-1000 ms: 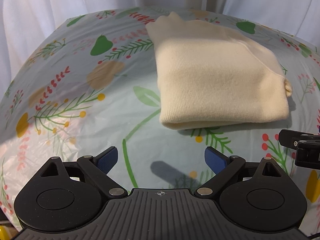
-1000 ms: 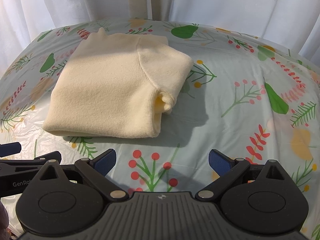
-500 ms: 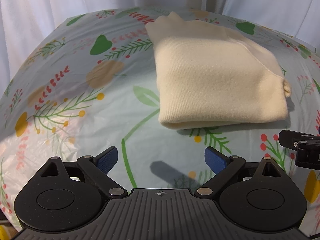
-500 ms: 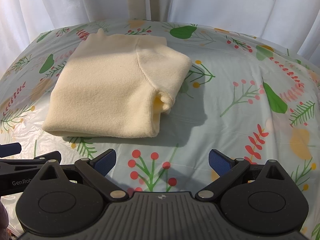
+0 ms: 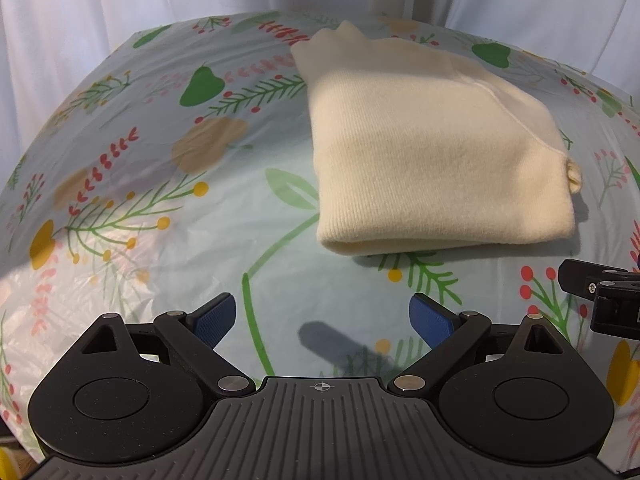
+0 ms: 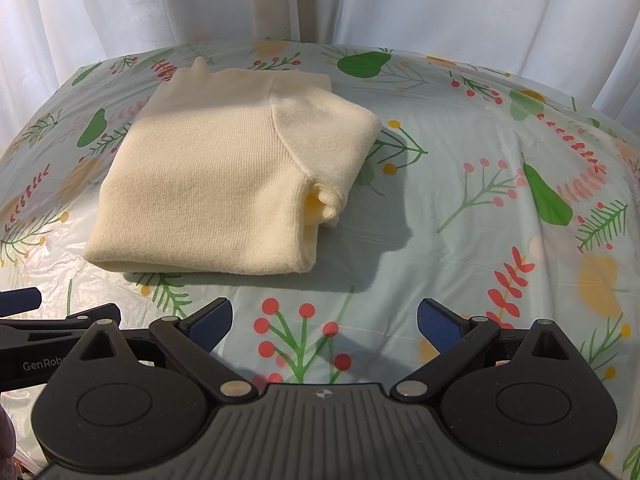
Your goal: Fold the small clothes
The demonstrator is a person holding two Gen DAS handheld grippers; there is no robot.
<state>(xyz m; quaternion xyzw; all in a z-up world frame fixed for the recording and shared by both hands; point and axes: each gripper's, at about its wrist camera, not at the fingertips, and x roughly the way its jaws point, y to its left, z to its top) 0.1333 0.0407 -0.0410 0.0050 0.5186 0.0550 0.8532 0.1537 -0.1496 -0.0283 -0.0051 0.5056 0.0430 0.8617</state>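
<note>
A cream knit sweater [image 5: 432, 160] lies folded into a compact rectangle on the floral tablecloth; it also shows in the right wrist view [image 6: 224, 184], with a small cuff bulging out at its right side. My left gripper [image 5: 322, 318] is open and empty, a little in front of the sweater's near fold. My right gripper [image 6: 325, 322] is open and empty, in front of the sweater's near right corner. Neither touches the cloth. The right gripper's body shows at the right edge of the left wrist view [image 5: 600, 292].
The table wears a pale plastic cloth [image 6: 480, 216] printed with leaves and berries. White curtains [image 6: 440, 0] hang close behind the table's far edge. The left gripper's body shows at the left edge of the right wrist view [image 6: 48, 332].
</note>
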